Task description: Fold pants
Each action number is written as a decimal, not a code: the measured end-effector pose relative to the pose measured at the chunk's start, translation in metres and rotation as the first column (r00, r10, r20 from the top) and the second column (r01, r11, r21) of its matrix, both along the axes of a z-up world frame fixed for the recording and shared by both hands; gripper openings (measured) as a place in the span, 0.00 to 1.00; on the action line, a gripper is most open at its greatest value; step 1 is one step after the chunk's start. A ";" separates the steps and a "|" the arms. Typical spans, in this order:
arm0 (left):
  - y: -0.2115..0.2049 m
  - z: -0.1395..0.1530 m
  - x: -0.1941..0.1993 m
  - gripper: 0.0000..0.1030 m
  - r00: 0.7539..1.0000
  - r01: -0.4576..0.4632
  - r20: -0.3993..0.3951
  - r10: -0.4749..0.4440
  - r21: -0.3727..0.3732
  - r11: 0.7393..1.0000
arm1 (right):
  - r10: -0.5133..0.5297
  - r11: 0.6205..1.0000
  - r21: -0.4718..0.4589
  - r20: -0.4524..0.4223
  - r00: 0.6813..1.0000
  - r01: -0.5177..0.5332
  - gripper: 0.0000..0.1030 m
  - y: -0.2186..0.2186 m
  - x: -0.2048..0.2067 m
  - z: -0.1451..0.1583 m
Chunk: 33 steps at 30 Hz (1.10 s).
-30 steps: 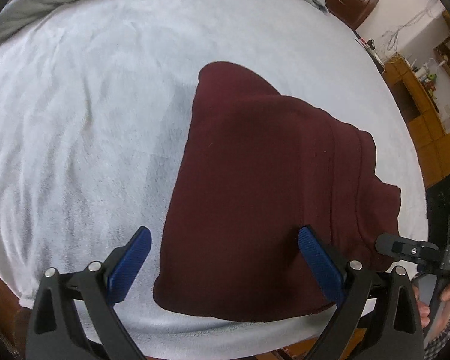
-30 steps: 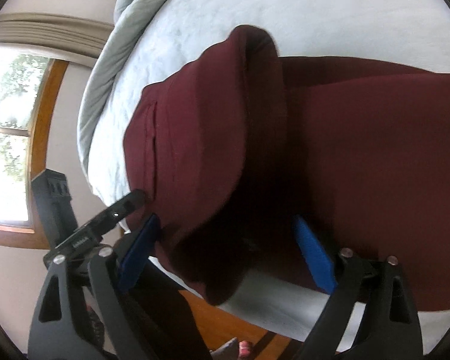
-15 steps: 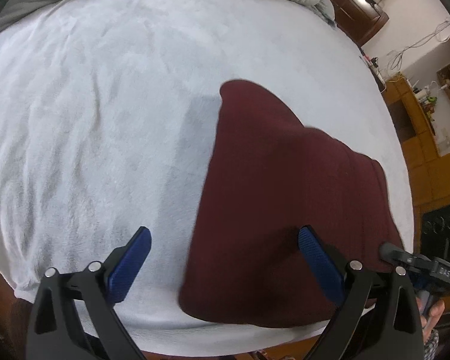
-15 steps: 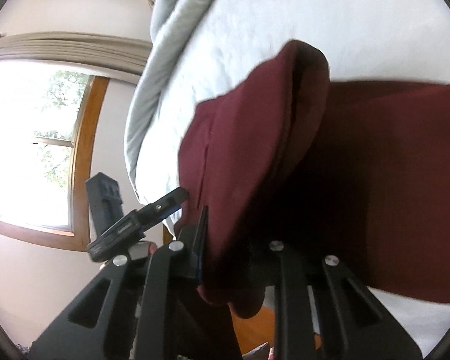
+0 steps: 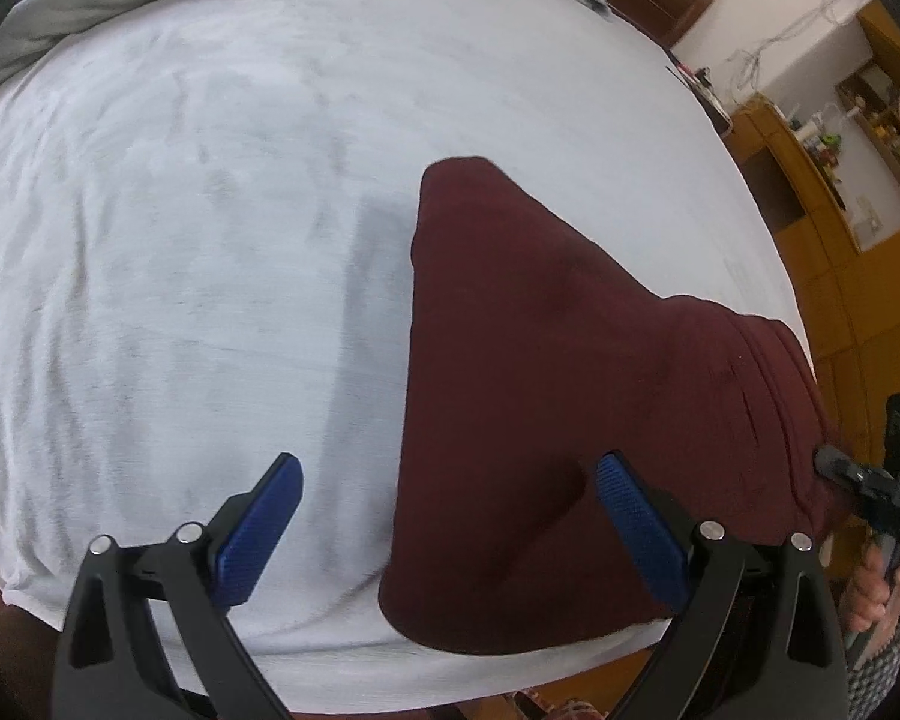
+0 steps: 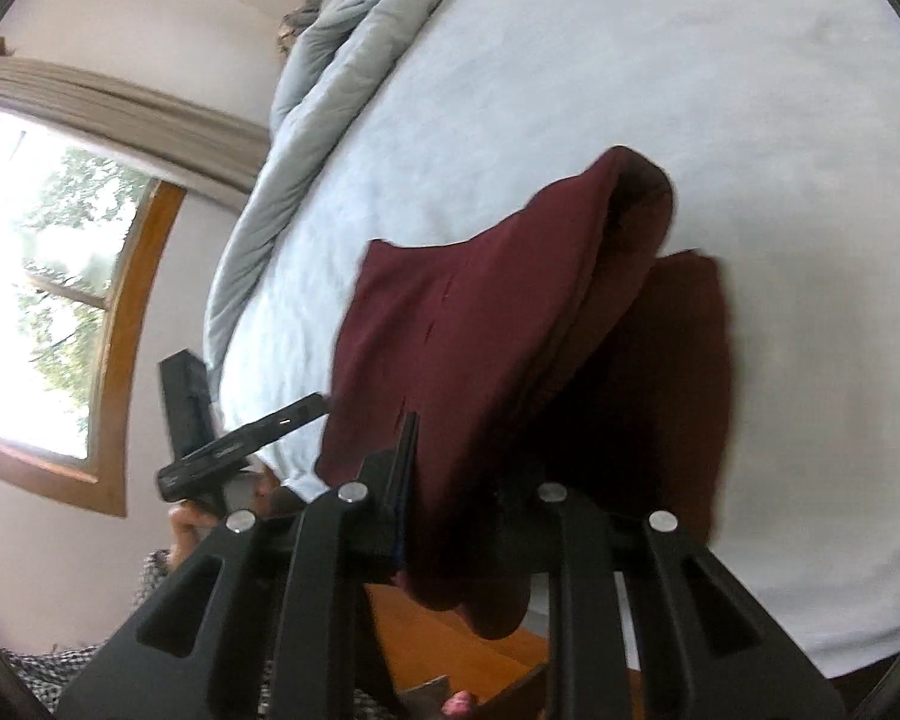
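Pants (image 5: pixel 546 396) clamped by right gripper (image 6: pixel 468 480) at the bed's (image 5: pixel 210 240) near edge.

Fingertips of the right gripper are hidden in the maroon cloth, on which its jaws have just been closing; the grip point itself cannot be made out. The fabric is lifted into a peaked fold, partly draped over the mattress edge, its underside in shadow. Left gripper (image 5: pixel 444 522) is held with jaws apart, nothing between them, over the white sheet and the pants' side.
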<state>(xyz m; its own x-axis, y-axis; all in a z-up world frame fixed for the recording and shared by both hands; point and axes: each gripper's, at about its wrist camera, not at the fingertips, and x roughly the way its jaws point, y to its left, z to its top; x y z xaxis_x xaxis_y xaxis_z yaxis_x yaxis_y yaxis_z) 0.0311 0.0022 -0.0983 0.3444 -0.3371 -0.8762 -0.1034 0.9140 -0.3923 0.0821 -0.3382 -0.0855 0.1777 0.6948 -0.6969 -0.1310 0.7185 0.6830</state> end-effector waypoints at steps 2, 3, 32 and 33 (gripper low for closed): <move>-0.008 0.000 -0.001 0.96 1.000 0.013 0.000 -0.013 0.002 1.000 | -0.033 0.999 -0.032 -0.017 0.999 0.032 0.19 -0.012 0.002 -0.012; -0.011 -0.001 -0.001 0.96 1.000 0.019 -0.003 -0.019 0.003 1.000 | -0.045 0.998 -0.038 -0.041 0.998 0.044 0.19 -0.017 0.003 -0.024; -0.042 -0.012 0.004 0.96 0.996 0.082 -0.049 -0.079 0.063 0.995 | -0.077 0.978 -0.202 -0.083 0.994 0.059 0.36 -0.010 0.109 -0.063; -0.044 -0.014 0.004 0.96 0.995 0.083 -0.054 -0.080 0.063 0.995 | -0.071 0.983 -0.176 -0.089 0.994 0.054 0.14 -0.006 0.111 -0.065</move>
